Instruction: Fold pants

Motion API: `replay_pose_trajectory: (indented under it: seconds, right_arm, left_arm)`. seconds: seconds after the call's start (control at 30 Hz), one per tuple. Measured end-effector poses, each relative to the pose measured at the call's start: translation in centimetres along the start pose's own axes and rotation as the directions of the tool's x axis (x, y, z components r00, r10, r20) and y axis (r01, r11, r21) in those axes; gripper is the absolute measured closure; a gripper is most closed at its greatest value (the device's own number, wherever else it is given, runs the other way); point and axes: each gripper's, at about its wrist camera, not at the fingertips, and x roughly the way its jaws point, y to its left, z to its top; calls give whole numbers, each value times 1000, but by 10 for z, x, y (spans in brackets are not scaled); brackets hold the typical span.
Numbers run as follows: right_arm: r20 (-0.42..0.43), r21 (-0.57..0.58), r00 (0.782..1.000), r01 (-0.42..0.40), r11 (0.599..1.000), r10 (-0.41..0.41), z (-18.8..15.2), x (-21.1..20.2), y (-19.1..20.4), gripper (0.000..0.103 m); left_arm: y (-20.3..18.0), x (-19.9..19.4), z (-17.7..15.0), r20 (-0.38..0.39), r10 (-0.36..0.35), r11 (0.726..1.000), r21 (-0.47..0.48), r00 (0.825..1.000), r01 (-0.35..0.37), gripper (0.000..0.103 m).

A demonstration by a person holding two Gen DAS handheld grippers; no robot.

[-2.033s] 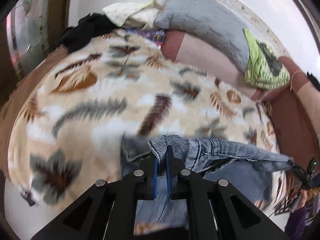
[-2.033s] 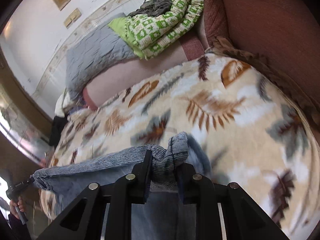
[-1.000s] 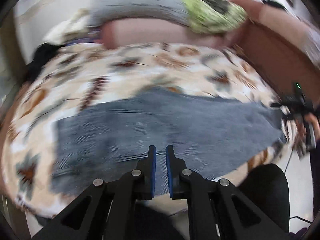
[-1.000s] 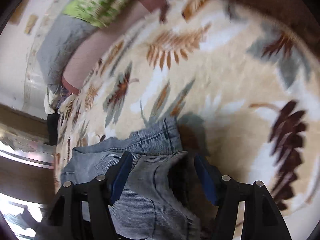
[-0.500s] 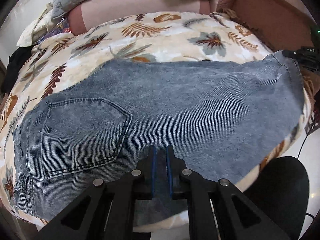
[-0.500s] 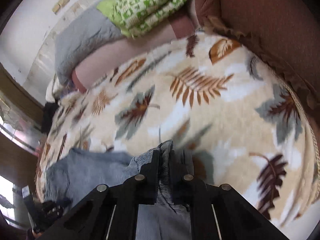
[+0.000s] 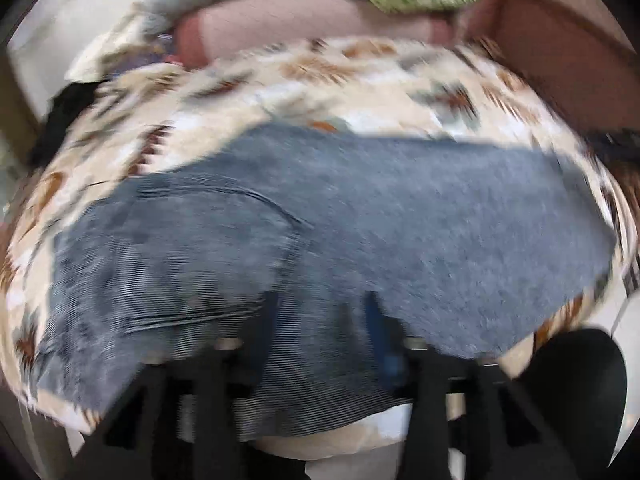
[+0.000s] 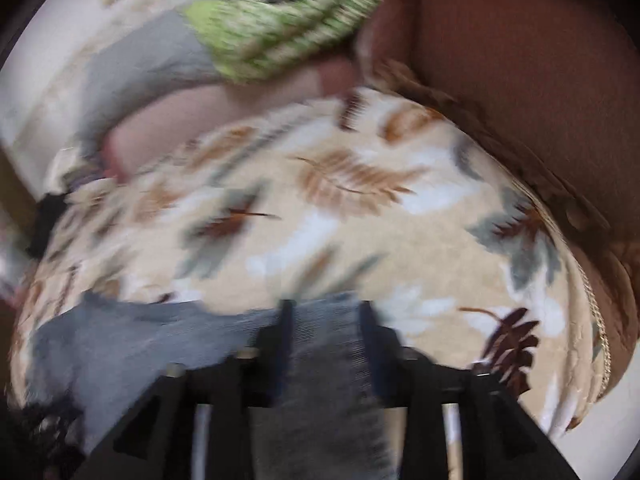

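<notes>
**Both grippers apart over the jeans on the leaf-print blanket**

Both views are motion-blurred; fine detail cannot be read.

Pants (image 7: 360,216): blue-grey denim, lying flat across the near part of the leaf-print blanket (image 7: 360,92). In the left wrist view they run from the left edge of the bed to the right edge, and a curved seam with stitching shows in their left half. The near hem hangs a little over the front edge of the bed.

Left gripper (image 7: 322,320): jaws have just been opening and now stand well apart. Denim lies in the gap between them, but the blue pads (image 7: 376,320) do not press on it. The gripper points steeply down at the near edge of the pants.

Right gripper (image 8: 324,332): jaws have likewise just been opening and stand apart at a middling width. One end of the pants (image 8: 168,344) lies between and under them; no pinch on the cloth is visible. From here the denim stretches away to the left of the view, with bare blanket (image 8: 360,200) beyond and to the right.

Surroundings: at the far side of the bed sit a pink bolster (image 7: 288,28), a grey pillow (image 8: 136,64) and a green-and-white patterned cloth (image 8: 280,28). A brown upholstered side (image 8: 520,80) borders the blanket on the right. A black rounded object (image 7: 580,380), kind not discernible, is at the lower right of the left wrist view.
</notes>
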Motion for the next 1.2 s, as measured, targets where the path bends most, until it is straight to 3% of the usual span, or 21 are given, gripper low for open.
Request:
replay_pose_trajectory:
  seconds: [0.1, 0.17, 0.23, 0.3, 0.33, 0.37, 0.4, 0.47, 0.53, 0.77, 0.87, 0.93, 1.07, 1.2]
  right_arm:
    - [-67, -53, 995, -77, 996, 73, -13, 9, 34, 47]
    - [-101, -77, 993, -63, 995, 55, -24, 23, 49, 47]
    - [-188, -82, 982, -38, 996, 22, -33, 51, 53, 47]
    - [-256, -49, 967, -16, 999, 2, -44, 77, 47, 47]
    - [-234, -48, 972, -15, 999, 4, -44, 74, 45, 47]
    - [-232, -52, 973, -12, 999, -1, -45, 71, 46, 48]
    - [-238, -56, 971, -2, 998, -11, -44, 66, 48, 48]
    - [-218, -42, 976, -17, 999, 7, -42, 53, 49, 48]
    - [-176, -39, 983, -53, 998, 45, -40, 31, 54, 48]
    - [-7, -53, 992, -127, 991, 126, -52, -31, 78, 47]
    - [-37, -56, 987, -161, 985, 159, -62, -32, 94, 47]
    - [-67, -82, 986, -161, 984, 155, -67, -26, 103, 47]
    - [-142, -101, 973, -199, 975, 184, -72, -8, 120, 47]
    - [-203, -136, 951, -261, 956, 231, -70, 10, 153, 47]
  left_arm:
    - [18, -12, -5, 39, 49, 995, -85, 998, -46, 34]
    - [30, -8, -6, 2, 81, 989, -121, 997, -80, 31]
    - [41, 1, -9, -54, 112, 981, -153, 992, -119, 31]
    - [50, 13, -13, -87, 93, 979, -173, 992, -108, 31]
    - [49, 18, -14, -110, 95, 980, -167, 989, -113, 31]
    - [44, 20, -13, -122, 117, 981, -138, 986, -133, 25]
    - [38, 21, -13, -125, 122, 984, -111, 985, -136, 12]
    - [21, 33, -14, -169, 147, 988, -23, 975, -153, 3]
    - [15, 34, -15, -158, 189, 981, -8, 969, -192, 1]
    - [17, 32, -20, -141, 186, 979, -63, 972, -196, 0]
    - [16, 30, -16, -187, 184, 980, -45, 965, -196, 0]
    - [18, 16, -11, -171, 165, 984, -31, 971, -173, 0]
    - [51, -18, -2, -96, 225, 968, -91, 970, -233, 0]
    - [103, -34, -3, -121, 311, 927, -181, 943, -329, 0]
